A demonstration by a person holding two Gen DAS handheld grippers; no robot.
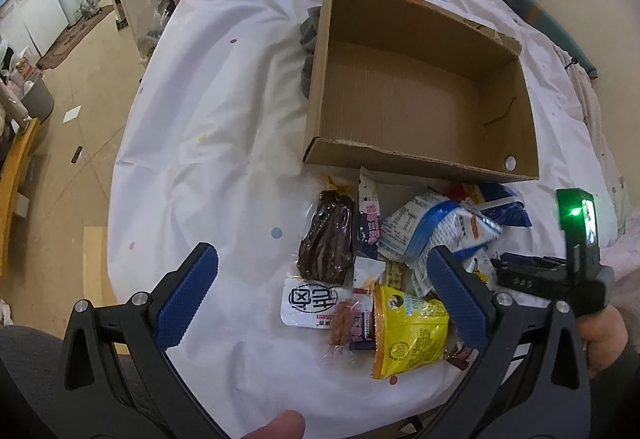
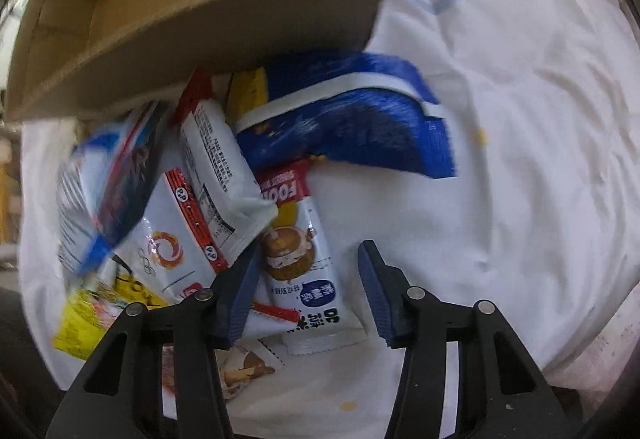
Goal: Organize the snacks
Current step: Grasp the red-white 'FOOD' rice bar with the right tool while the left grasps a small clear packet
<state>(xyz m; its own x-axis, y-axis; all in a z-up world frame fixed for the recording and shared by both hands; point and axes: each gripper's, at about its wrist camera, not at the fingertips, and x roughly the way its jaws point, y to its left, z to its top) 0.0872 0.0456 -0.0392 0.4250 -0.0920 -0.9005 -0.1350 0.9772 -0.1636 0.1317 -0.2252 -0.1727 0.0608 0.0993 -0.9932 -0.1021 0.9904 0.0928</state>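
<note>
Straddling a white cream-puff snack packet (image 2: 298,259) in the pile on the bed sheet (image 2: 500,159) beside the empty cardboard box (image 1: 400,87), the right gripper (image 2: 308,295) has part-open jaws not yet pinching it, the left gripper (image 1: 324,295) gapes wide; light, crinkly, slippery film, probably best pinched across its flat middle.

Jumbled snack packets (image 1: 404,263) just beside empty cardboard box (image 1: 516,143)

Brown cardboard box (image 1: 420,87), yellow snack pouch (image 1: 408,335), blue-and-white packet (image 2: 352,123), white dotted sheet (image 1: 224,119)
</note>
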